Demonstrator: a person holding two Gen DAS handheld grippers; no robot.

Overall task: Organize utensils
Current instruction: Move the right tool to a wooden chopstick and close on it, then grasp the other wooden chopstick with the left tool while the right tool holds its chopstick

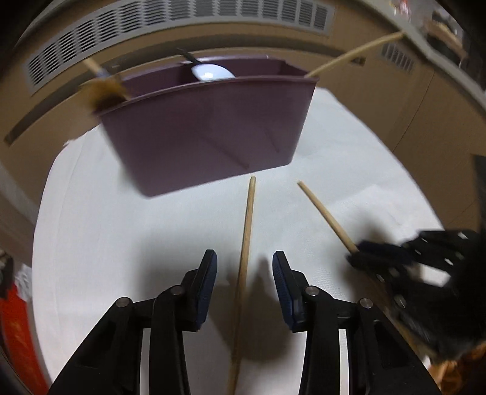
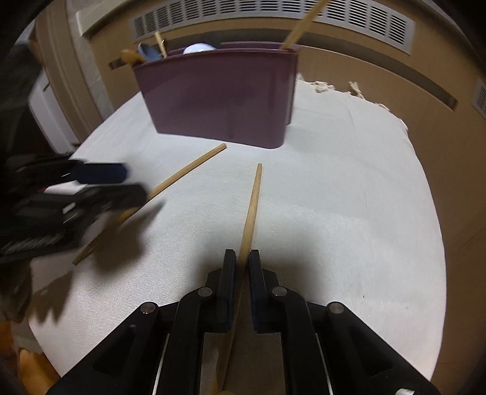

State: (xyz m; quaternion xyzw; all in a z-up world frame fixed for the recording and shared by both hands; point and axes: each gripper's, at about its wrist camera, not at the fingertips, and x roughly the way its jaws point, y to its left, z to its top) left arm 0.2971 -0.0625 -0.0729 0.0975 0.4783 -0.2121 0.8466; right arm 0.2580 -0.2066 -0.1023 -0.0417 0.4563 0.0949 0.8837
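Observation:
A purple utensil holder (image 1: 206, 130) stands on the white cloth; it also shows in the right wrist view (image 2: 221, 97). It holds a white spoon (image 1: 212, 72), a wooden utensil (image 1: 104, 88) and a chopstick (image 1: 352, 56). My left gripper (image 1: 244, 259) is open, its fingers on either side of a chopstick (image 1: 246, 237) lying on the cloth. My right gripper (image 2: 242, 256) is shut on a second chopstick (image 2: 252, 206), also seen in the left wrist view (image 1: 325, 212). The left gripper appears blurred in the right wrist view (image 2: 121, 182).
The white cloth (image 2: 334, 212) covers a round table with its edge near a tan wall and a grey vent (image 1: 182, 27). A red object (image 1: 15, 334) sits at the left below the table edge.

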